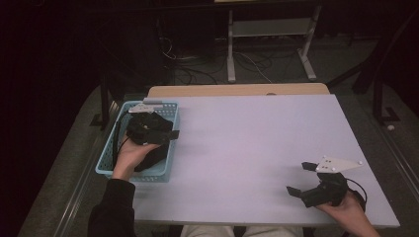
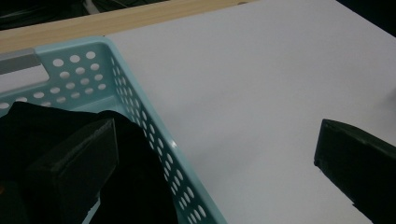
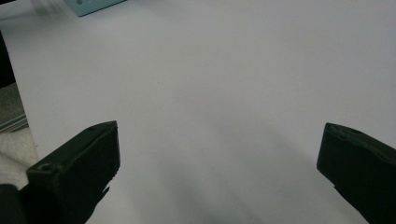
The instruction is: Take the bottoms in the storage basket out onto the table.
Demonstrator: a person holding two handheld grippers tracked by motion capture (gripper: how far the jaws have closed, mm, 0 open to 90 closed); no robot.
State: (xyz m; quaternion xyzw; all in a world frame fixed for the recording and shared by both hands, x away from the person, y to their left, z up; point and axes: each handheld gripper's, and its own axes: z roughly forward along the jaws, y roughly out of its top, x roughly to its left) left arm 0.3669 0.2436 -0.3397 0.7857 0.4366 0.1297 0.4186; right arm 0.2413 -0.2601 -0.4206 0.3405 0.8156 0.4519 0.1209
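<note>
Black cloth (image 2: 135,186) is lying under my left fingers (image 2: 77,161), gaping empty astride the basket (image 2: 154,135) wall to grab it; right fingers (image 3: 77,158) are waiting wide, empty.

Light blue perforated plastic basket (image 1: 170,148) sits at the table's left edge, long side running away from the person. Inside it there's a crumpled black cloth (image 2: 135,186), bunched up toward the near end, filling most of it

No legible text, label, brand, number or sign found. The light blue perforated basket (image 1: 165,109) bears no readable marking. The white tabletop (image 1: 257,138) is likewise unmarked.
</note>
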